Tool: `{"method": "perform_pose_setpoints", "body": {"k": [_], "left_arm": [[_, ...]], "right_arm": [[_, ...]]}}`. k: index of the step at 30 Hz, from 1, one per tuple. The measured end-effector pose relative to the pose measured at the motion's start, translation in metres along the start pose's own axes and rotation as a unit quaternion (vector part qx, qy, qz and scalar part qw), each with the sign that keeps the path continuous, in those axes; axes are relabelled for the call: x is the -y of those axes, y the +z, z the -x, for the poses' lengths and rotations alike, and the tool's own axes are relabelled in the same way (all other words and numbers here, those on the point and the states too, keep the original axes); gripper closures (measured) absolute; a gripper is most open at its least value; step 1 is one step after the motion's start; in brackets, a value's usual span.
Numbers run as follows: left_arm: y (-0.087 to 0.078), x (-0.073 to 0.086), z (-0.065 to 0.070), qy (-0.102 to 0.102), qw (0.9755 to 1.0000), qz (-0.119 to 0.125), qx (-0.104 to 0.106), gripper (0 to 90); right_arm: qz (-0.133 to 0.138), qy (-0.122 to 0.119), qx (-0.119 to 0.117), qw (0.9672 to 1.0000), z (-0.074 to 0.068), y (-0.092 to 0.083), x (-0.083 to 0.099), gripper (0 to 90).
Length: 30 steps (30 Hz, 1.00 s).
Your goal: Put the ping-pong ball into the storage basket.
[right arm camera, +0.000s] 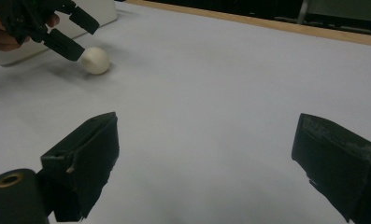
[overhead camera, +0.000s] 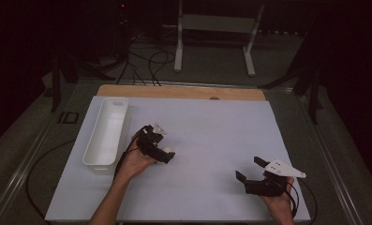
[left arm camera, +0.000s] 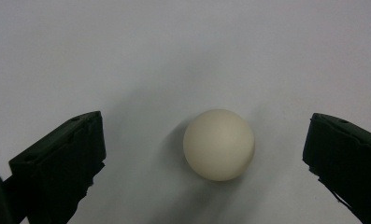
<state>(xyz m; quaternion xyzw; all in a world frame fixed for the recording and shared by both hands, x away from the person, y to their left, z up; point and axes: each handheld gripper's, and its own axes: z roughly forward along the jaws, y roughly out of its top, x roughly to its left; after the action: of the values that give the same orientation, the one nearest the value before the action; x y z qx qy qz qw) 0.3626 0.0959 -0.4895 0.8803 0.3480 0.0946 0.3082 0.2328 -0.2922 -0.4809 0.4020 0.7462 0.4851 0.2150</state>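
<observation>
- Ball (left arm camera: 219, 144): a small cream sphere resting on the white table (overhead camera: 212, 136), left of the middle and just off the long side of the white bin (overhead camera: 107, 131) that runs along the table's left edge.
- Left gripper (left arm camera: 206, 158) straddles the ball with its jaws spread wide; clear gaps remain on both sides, so nothing is gripped. I judge the wide stance is meant to centre the ball before closing, since a round thing rolls off at a one-sided touch.
- Right gripper (right arm camera: 211, 168) hovers near the table's front right corner, jaws wide apart and empty, well clear of the ball, probably parked out of the way.
- The bin's nearness suggests it is the ball's likely destination.
- No brand, label or writing can be read on anything.
</observation>
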Motion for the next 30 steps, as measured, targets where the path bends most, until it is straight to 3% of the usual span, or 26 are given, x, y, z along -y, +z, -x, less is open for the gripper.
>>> {"method": "perform_pose_setpoints", "body": {"k": [9,30], "left_arm": [[0.003,0.0,0.002,-0.001,1.0,-0.009,0.003,0.1],[0.011,0.0,0.002,0.007,0.999,-0.043,0.005,16.0]], "right_arm": [[0.0,0.0,0.0,1.0,0.0,0.0,0.0,7.2],[-0.003,-0.002,-0.001,1.0,0.0,0.0,0.0,7.2]]}}
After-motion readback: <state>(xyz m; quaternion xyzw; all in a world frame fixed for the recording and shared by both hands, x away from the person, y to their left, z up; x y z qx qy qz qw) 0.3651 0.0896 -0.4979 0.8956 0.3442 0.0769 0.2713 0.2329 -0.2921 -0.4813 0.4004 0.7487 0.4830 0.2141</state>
